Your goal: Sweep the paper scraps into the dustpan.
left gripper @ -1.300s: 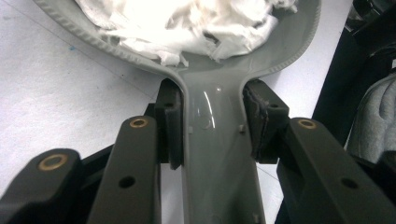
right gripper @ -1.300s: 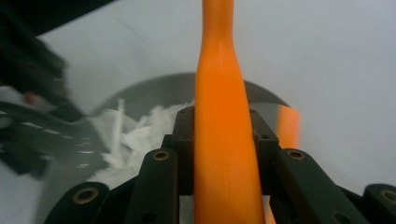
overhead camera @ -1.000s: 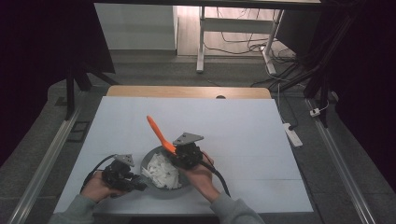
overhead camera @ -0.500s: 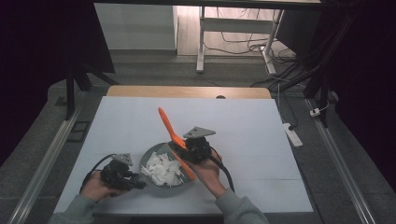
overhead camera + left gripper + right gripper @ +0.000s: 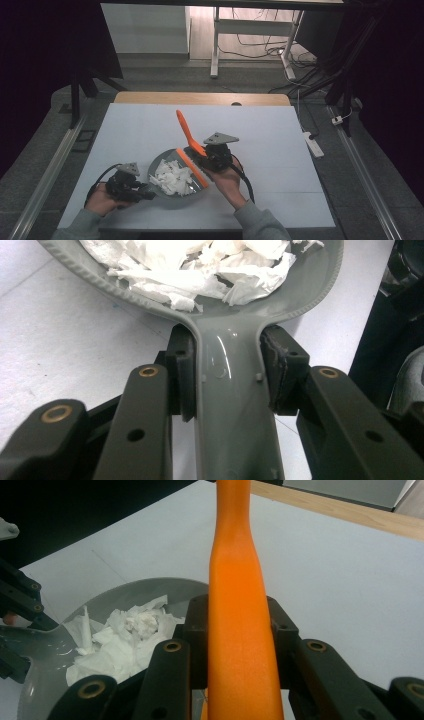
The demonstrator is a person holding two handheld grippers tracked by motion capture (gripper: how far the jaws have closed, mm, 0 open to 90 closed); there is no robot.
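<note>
A grey dustpan (image 5: 172, 177) lies on the white table (image 5: 280, 150), near the person's edge of it, and holds a loose heap of torn white paper scraps (image 5: 172, 177). In the left gripper view the scraps (image 5: 200, 265) pile against the pan's ribbed rim, just beyond the point where the pan narrows into its handle (image 5: 230, 405).

The left gripper (image 5: 131, 187) sits just left of the dustpan, its jaws clamped on either side of the grey handle, pads pressing on both flanks. The right gripper (image 5: 207, 155) sits at the dustpan's right rim, its jaws closed around the handle of an orange brush (image 5: 186, 131); the handle rises up and away from the pan toward the far side of the table, and the orange brush head (image 5: 192, 167) lies along the pan's right edge, beside the scraps.

Compared with a second ago, the brush and the right gripper have shifted from over the dustpan's far-left part to its right side, and the brush head now shows at the rim. The left gripper and the dustpan have kept their place.

In the right gripper view the brush handle (image 5: 237, 630) hides the middle of the pan, and its top is cut off by the frame. Whether the bristles touch the scraps cannot be made out.
</note>
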